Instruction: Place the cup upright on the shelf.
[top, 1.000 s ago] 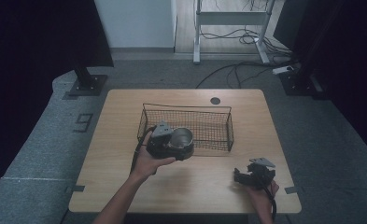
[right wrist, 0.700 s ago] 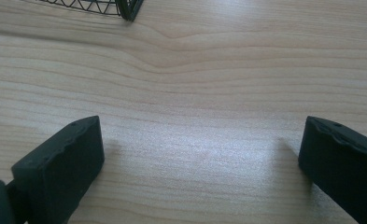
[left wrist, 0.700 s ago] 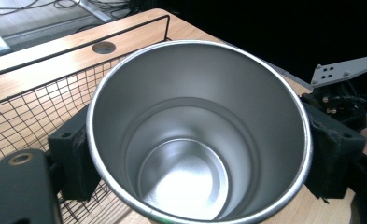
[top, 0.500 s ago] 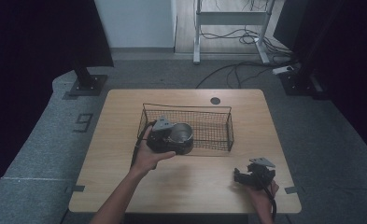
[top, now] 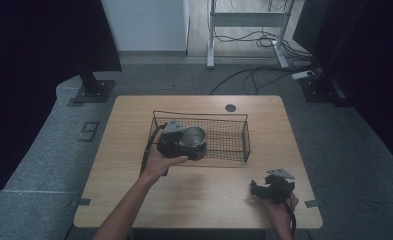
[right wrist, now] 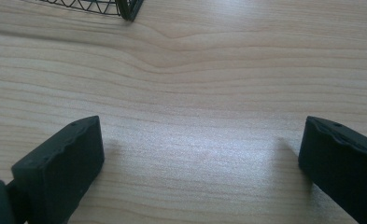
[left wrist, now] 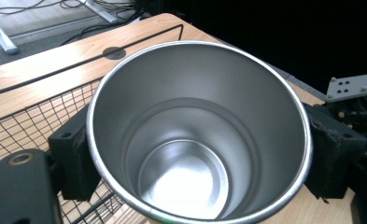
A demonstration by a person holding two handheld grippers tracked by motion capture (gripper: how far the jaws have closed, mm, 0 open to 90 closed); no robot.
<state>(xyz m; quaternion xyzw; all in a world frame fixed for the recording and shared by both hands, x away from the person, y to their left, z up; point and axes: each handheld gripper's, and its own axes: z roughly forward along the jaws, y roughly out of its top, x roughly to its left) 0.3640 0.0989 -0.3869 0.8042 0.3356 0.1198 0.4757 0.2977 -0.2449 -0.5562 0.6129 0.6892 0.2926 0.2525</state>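
A shiny steel cup (top: 193,138) (left wrist: 197,135) is clamped between the pads of my left gripper (top: 176,141) (left wrist: 197,154), mouth up and empty. It hangs over the left end of the black wire basket (top: 231,135), just above its front rim. The pads (left wrist: 76,158) press on both sides of the cup's wall. My right gripper (top: 271,187) (right wrist: 200,158) rests low over the table near the front right corner, jaws wide open with bare wood between them.
The wooden table (top: 134,190) has a round cable hole (top: 230,107) at the back. The basket's corner (right wrist: 127,9) lies ahead of the right gripper. Stand bases and cables sit on the floor behind the table.
My left gripper has carried the cup up and back, from the basket's front edge to over its left end. The right gripper has stayed put.
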